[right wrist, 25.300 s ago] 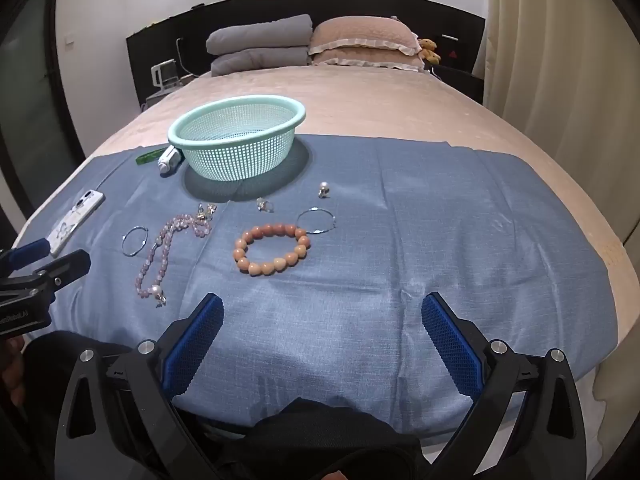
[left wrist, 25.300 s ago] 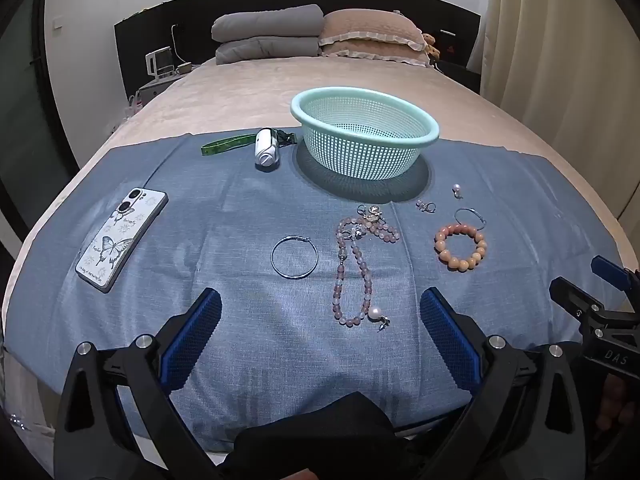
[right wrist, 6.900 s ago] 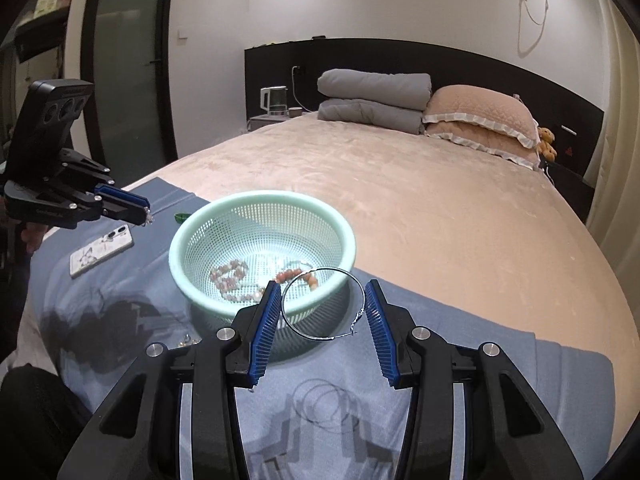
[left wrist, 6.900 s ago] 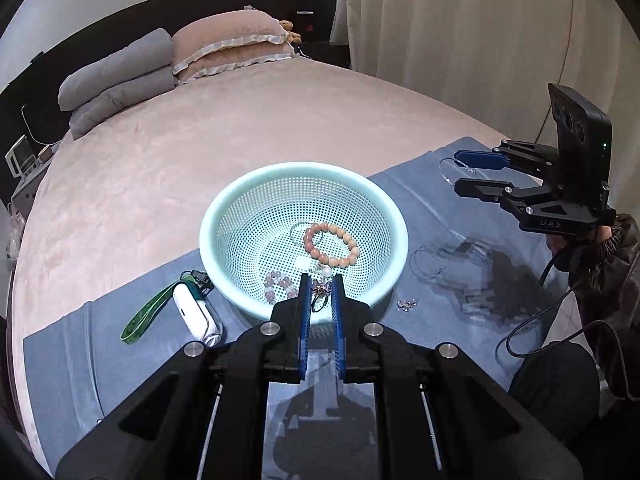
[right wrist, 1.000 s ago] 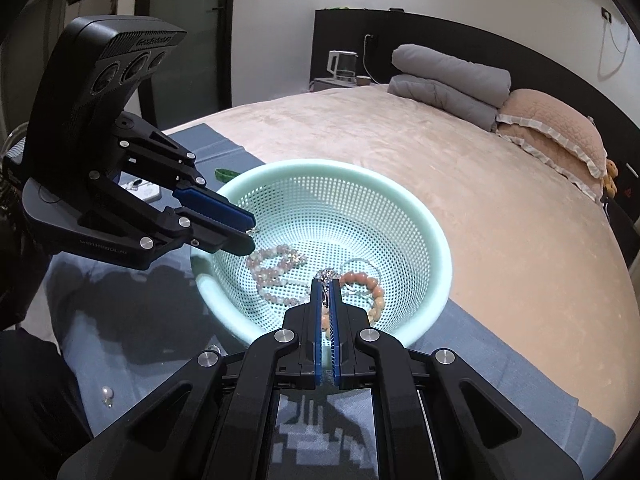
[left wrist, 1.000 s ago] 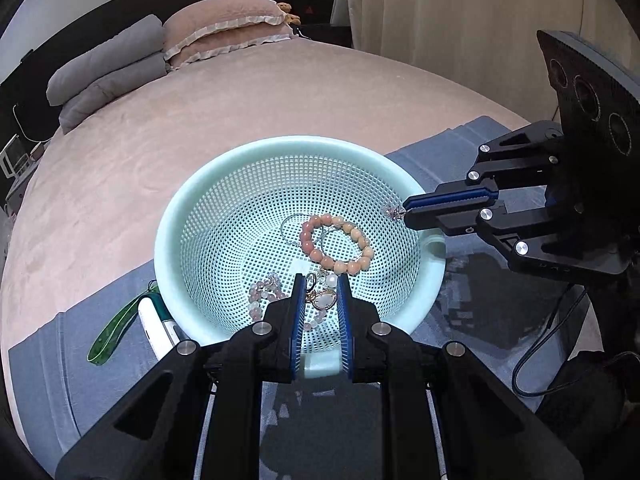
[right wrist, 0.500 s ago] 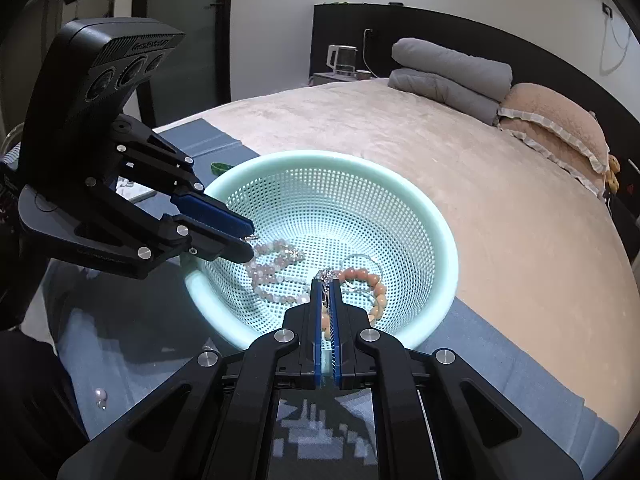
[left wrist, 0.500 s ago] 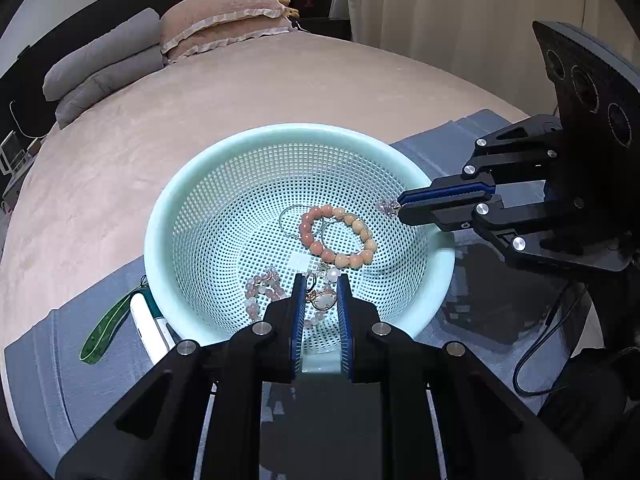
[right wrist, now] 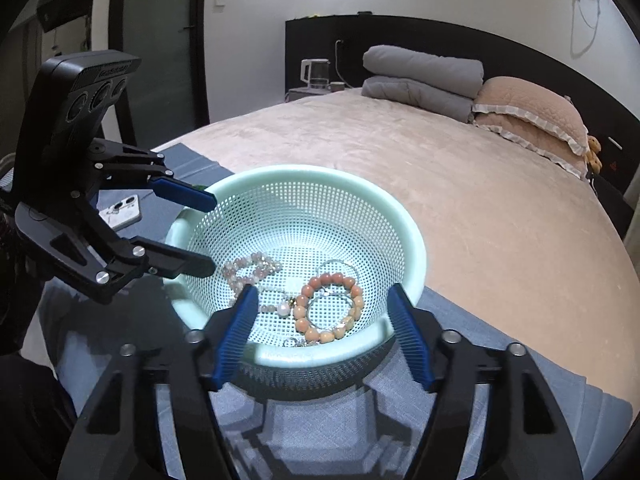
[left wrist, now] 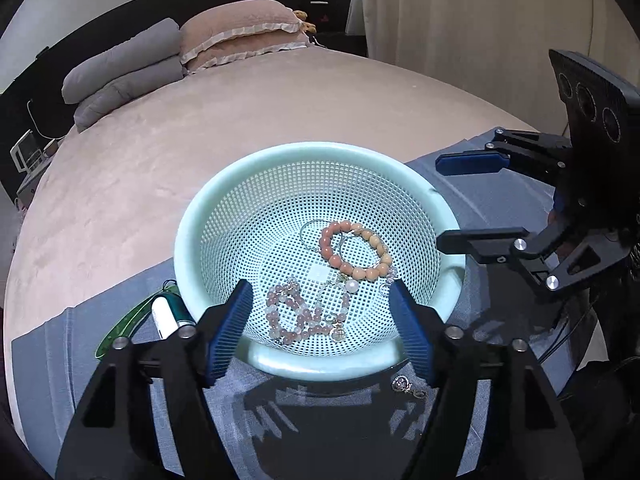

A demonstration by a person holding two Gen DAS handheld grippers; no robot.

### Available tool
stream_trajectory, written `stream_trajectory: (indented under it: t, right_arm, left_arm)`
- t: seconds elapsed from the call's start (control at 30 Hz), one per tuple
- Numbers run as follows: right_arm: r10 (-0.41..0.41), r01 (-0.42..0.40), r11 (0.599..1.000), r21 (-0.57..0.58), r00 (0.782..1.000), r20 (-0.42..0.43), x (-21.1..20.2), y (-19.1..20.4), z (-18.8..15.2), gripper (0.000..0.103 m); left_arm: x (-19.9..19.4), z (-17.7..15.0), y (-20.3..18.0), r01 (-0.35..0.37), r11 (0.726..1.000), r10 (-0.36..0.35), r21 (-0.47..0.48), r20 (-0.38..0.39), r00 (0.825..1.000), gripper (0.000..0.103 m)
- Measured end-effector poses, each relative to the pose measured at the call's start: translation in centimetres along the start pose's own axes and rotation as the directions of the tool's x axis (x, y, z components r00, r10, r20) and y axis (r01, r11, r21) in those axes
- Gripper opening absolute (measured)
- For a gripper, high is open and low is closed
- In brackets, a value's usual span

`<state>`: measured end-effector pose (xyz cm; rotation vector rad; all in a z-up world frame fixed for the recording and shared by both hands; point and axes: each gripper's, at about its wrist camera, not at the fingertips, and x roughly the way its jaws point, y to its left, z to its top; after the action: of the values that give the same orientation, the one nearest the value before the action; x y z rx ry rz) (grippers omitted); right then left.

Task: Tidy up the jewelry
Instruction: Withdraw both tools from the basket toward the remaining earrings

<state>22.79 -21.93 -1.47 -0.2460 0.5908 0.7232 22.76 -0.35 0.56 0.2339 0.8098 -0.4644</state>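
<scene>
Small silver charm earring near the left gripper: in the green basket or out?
Out. The small silver charm earring lies on the blue cloth just outside the green mesh basket's rim.

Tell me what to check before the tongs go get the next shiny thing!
1. Left tongs open with nothing between them: ok; they have just been opening.
2. Right tongs open with nothing between them: ok; they too have just been opening.
3. Orange bead bracelet and pink bead strand inside the basket: ok.
4. All jewelry off the blue cloth: not ok; a small silver piece lies beside the basket.
5. More pieces elsewhere on the cloth: cannot tell; the tongs hide part of it.
</scene>
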Motion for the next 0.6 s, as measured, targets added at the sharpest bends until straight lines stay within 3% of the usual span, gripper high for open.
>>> stream_trajectory:
  t: [0.1,0.37,0.6]
  right_arm:
    - [-0.01,0.009,1.0,0.018,1.0,0.011,-0.5,-0.2,-0.5,0.084]
    - [-0.05,0.051,0.998,0.02,0.998,-0.047,-1.2,-0.2,-1.9,0.085]
    - [-0.031,0.033,0.999,0.029,0.997,-0.066,-2.0,0.2,-3.2,0.086]
  left_arm:
    - [-0.6,-0.1,0.2,-0.037,0.999,0.037,-0.017,0.006,0.999,0.098]
    - [-1.7,-1.2,0.2,-0.075,0.997,0.075,-0.03,-0.021,0.997,0.097]
    - [-3.3,-3.4,-1.1,-0.084,0.996,0.084,0.0,-0.028,0.996,0.097]
